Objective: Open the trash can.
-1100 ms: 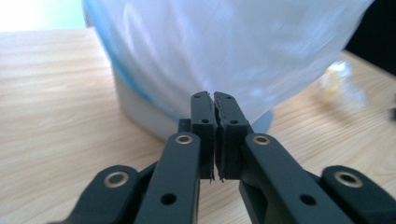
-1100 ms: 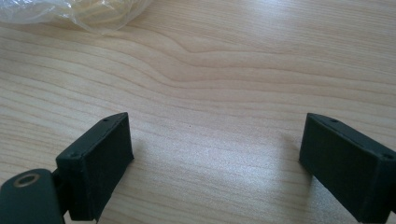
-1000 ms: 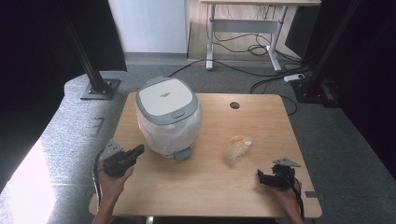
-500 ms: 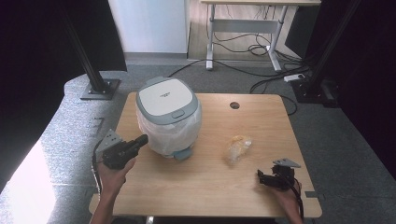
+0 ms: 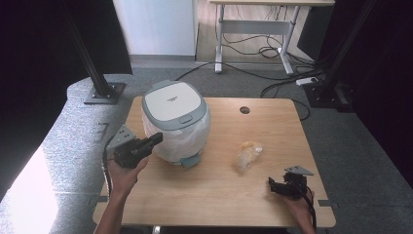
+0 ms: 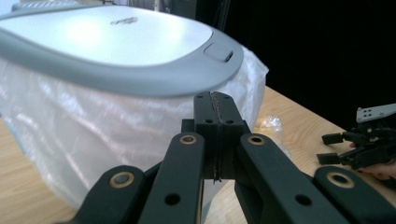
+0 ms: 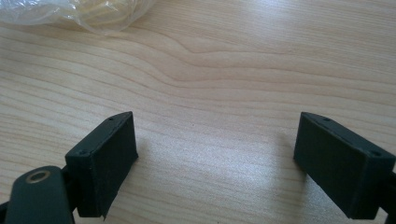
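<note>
Seen from the high view: closed left gripper [image 5: 155, 139] raised beside the lidded bin [image 5: 176, 126] at mid-table, tip at the clear bag liner [image 5: 187, 141] just under the grey lid rim; likely aimed at the lid's push button [image 5: 185, 119], with risk of glancing off the rim, snagging the thin liner, or shoving the light bin across the wooden table [image 5: 219, 195]. Crumpled plastic wrapper [image 5: 248, 153] lying well apart to the right; right gripper [image 5: 273, 186] resting low near the front edge. From the left gripper view: jaws pressed together, nothing between them, tip just below the lid rim [image 6: 140, 81], button [image 6: 219, 51] above and right. From the right gripper view: jaws spread wide over bare wood, holding nothing, wrapper [image 7: 79, 14] ahead.
</note>
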Demonstrator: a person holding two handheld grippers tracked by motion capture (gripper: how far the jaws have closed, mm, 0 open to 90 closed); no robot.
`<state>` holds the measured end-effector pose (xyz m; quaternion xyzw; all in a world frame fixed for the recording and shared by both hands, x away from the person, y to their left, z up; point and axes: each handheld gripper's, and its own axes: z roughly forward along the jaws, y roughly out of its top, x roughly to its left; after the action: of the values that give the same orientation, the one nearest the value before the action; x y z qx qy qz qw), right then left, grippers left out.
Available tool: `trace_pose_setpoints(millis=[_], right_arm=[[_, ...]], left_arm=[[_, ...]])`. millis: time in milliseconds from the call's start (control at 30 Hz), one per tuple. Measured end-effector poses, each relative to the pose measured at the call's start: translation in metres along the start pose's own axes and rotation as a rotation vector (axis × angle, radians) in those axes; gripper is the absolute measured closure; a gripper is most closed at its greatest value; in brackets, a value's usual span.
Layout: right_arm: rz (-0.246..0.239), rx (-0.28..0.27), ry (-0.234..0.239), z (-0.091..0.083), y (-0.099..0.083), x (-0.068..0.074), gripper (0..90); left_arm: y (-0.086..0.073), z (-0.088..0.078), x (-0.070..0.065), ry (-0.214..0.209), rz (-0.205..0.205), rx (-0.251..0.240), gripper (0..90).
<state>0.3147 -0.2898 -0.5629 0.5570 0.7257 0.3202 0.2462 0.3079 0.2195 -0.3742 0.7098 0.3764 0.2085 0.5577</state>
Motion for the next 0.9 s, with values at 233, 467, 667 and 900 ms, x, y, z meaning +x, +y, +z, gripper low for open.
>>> trace_pose_setpoints(millis=[233,467,667,900], right_arm=[[-0.001,0.000,0.000,0.000,0.000,0.000,12.6],[-0.001,-0.001,0.000,0.000,0.000,0.000,12.8],[-0.001,-0.002,-0.001,0.000,0.000,0.000,12.8],[-0.002,-0.001,0.000,0.000,0.000,0.000,12.9]], left_arm=[[0.014,0.006,-0.002,-0.018,0.008,-0.008,89.9],[0.028,0.022,-0.004,-0.036,0.012,0.003,90.0],[0.032,0.031,-0.004,-0.039,0.014,0.012,90.0],[0.038,0.043,-0.006,-0.047,0.012,0.019,90.0]])
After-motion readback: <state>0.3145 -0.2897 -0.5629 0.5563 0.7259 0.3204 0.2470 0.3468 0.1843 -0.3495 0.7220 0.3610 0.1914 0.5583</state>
